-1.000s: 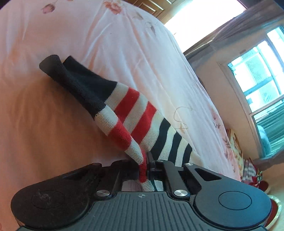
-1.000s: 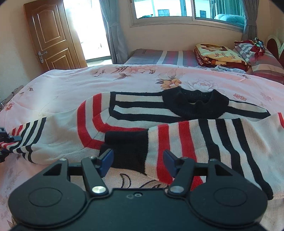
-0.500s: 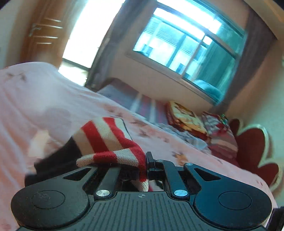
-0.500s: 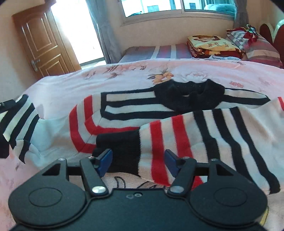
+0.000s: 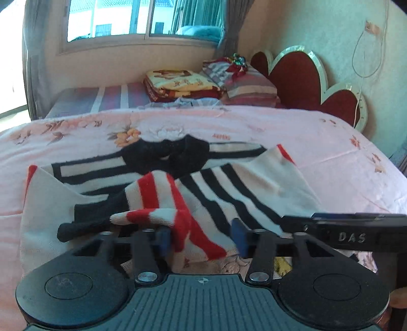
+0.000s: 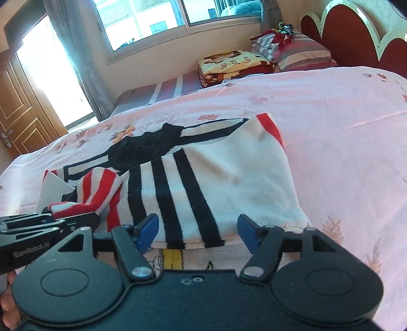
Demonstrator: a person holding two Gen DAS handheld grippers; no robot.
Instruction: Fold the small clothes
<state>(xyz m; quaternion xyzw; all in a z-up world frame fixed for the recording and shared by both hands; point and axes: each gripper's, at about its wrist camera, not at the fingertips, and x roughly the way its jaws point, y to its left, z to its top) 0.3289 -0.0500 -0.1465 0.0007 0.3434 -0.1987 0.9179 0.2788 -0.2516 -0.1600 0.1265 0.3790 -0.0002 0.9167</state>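
Note:
A small sweater (image 5: pixel 254 183) striped white, black and red lies on the pink bedspread (image 5: pixel 330 152), black collar at the far side. My left gripper (image 5: pixel 201 238) is open; the red-striped sleeve (image 5: pixel 162 201) drapes over its left finger and across the sweater body. My right gripper (image 6: pixel 197 233) is open and empty at the near hem of the sweater (image 6: pixel 229 173), fingers either side of the black stripes. The left gripper also shows at the left edge of the right wrist view (image 6: pixel 45 224).
Folded blankets (image 5: pixel 178 84) and striped pillows (image 5: pixel 244 81) are stacked at the far side by the red headboard (image 5: pixel 300 76). A window (image 5: pixel 142 17) is behind, and a wooden door (image 6: pixel 17 107) at the left. The bedspread extends wide to the right.
My left gripper carried the sleeve from the left across onto the sweater body and opened. My right gripper shifted right along the near hem and stayed open.

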